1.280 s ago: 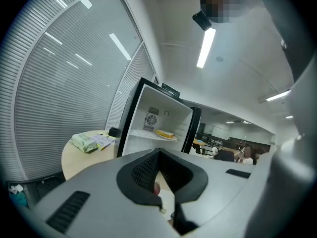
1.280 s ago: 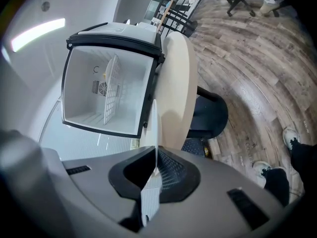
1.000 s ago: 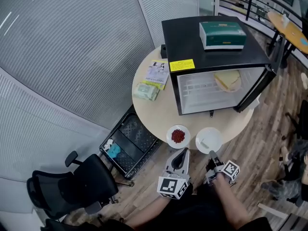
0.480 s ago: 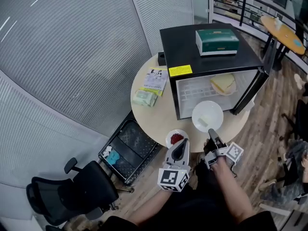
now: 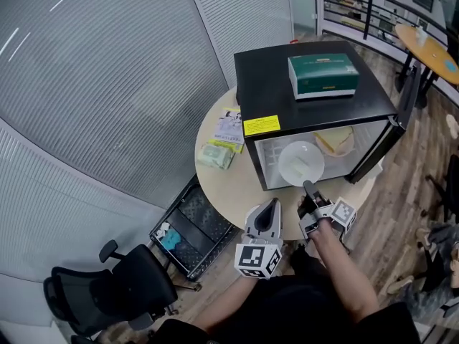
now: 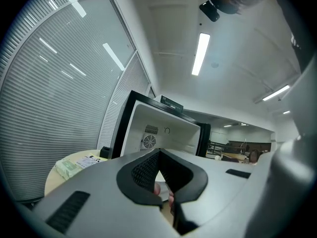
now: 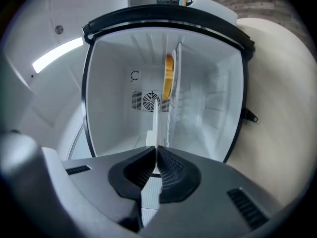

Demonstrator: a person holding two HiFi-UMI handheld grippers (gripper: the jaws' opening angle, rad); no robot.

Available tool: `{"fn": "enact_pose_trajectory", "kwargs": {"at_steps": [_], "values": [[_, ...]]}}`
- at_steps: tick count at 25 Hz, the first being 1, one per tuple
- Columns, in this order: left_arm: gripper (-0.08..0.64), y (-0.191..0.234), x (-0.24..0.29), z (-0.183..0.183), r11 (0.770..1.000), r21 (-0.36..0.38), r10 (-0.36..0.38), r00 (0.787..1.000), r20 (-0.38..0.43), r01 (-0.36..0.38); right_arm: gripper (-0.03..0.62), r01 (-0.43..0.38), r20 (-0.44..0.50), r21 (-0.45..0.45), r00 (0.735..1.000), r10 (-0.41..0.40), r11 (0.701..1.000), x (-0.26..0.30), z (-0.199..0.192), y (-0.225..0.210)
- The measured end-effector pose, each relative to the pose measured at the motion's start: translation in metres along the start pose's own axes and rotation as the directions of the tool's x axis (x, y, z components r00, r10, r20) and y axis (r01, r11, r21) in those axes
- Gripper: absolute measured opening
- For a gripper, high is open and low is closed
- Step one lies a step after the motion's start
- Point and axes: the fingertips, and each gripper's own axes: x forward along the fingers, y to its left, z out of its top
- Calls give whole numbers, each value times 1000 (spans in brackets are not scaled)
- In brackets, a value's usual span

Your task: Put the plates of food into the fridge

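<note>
Fridge (image 5: 315, 84) mouth lies straight ahead of the right tool (image 5: 308, 187), which is clamped on the near rim of the white plate (image 5: 301, 162) at the opening. The left tool (image 5: 270, 208) is closed and sits farther back.

Bright, even; ceiling strip lights (image 6: 200, 53) glare slightly; gripper views fisheye, dark corners; fridge (image 7: 208, 98) interior washed out
</note>
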Motion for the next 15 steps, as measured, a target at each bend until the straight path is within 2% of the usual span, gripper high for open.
{"fn": "enact_pose_trajectory", "kwargs": {"at_steps": [8, 15], "values": [[4, 8, 36, -5, 1000, 0, 22, 999, -25, -22, 17, 34, -27, 36, 999, -33, 999, 43, 21, -19], [4, 16, 51, -11, 999, -2, 46, 998, -47, -46, 17, 40, -57, 65, 998, -37, 997, 69, 23, -26]]}}
